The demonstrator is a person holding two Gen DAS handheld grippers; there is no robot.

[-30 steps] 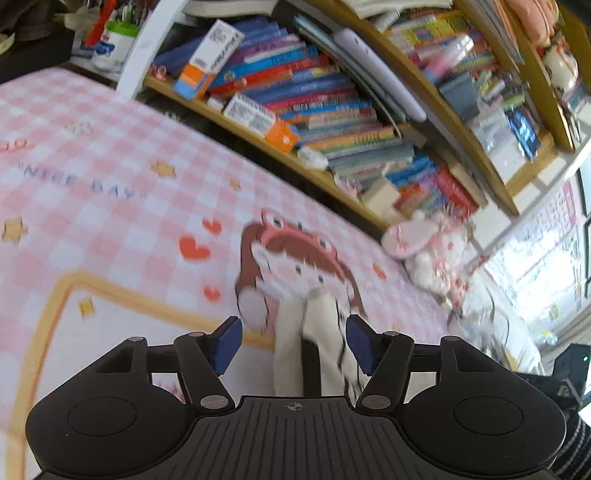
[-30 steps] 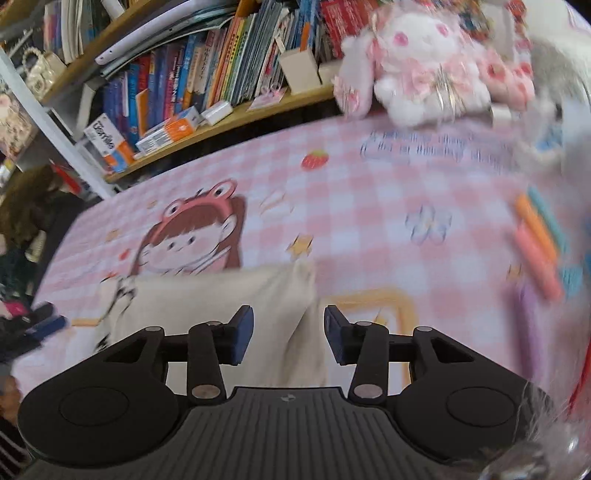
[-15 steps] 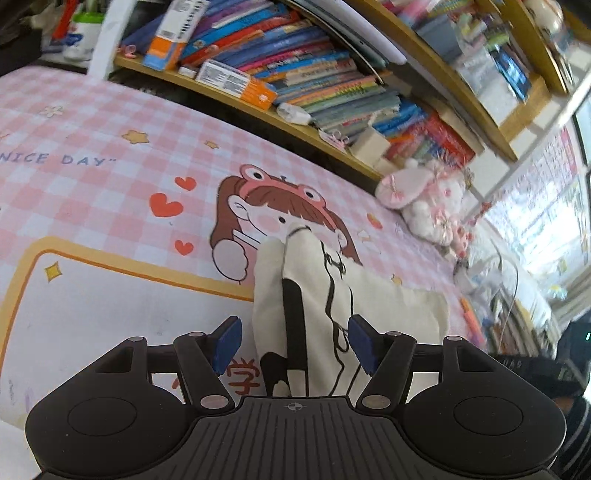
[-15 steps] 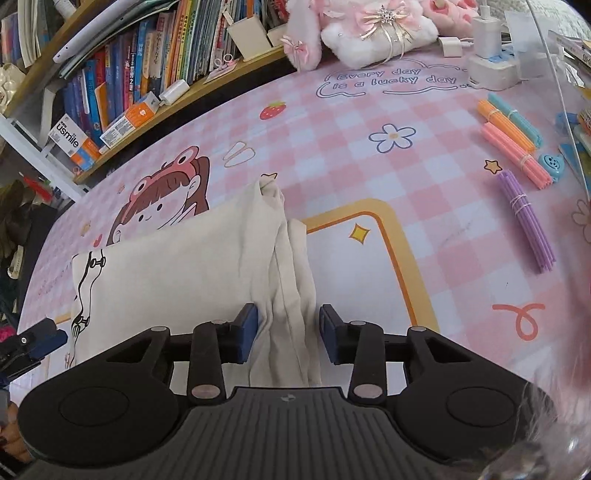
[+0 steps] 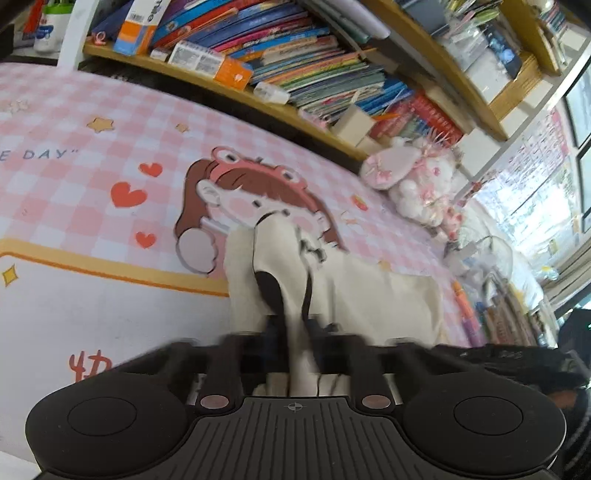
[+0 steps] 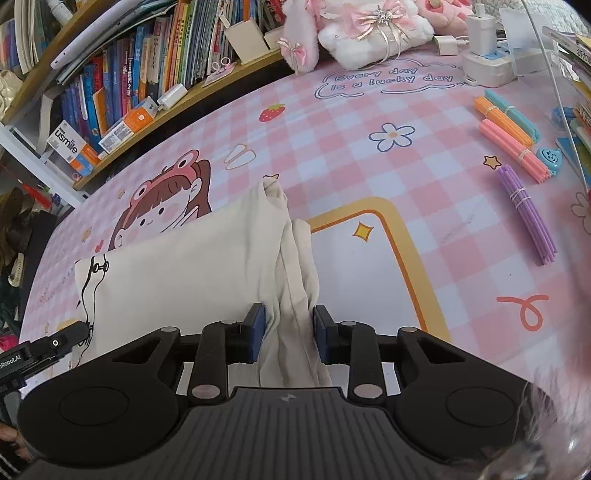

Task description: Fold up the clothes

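Observation:
A cream garment [image 5: 369, 295] with black line print lies folded on the pink checked mat [image 5: 74, 122]. My left gripper [image 5: 295, 332], blurred in its own view, is shut on the garment's near left edge, and the cloth rises in a ridge between its fingers. In the right wrist view the garment [image 6: 184, 273] spreads to the left. Its bunched right edge fills the gap of my right gripper [image 6: 289, 325], whose jaws are closing with both blue pads [image 6: 258, 321] against the cloth. The left gripper's tip [image 6: 55, 343] shows at the garment's far left corner.
A low bookshelf [image 5: 295, 55] packed with books runs along the mat's far side. A pink and white plush toy [image 6: 369, 33] and a white power strip [image 6: 484, 62] sit at the back right. Bundles of coloured sticks [image 6: 517, 140] lie on the right.
The left gripper's jaws snapped together on the garment's edge after moving in over it. The right gripper dropped onto the bunched right edge and narrowed its jaws around it.

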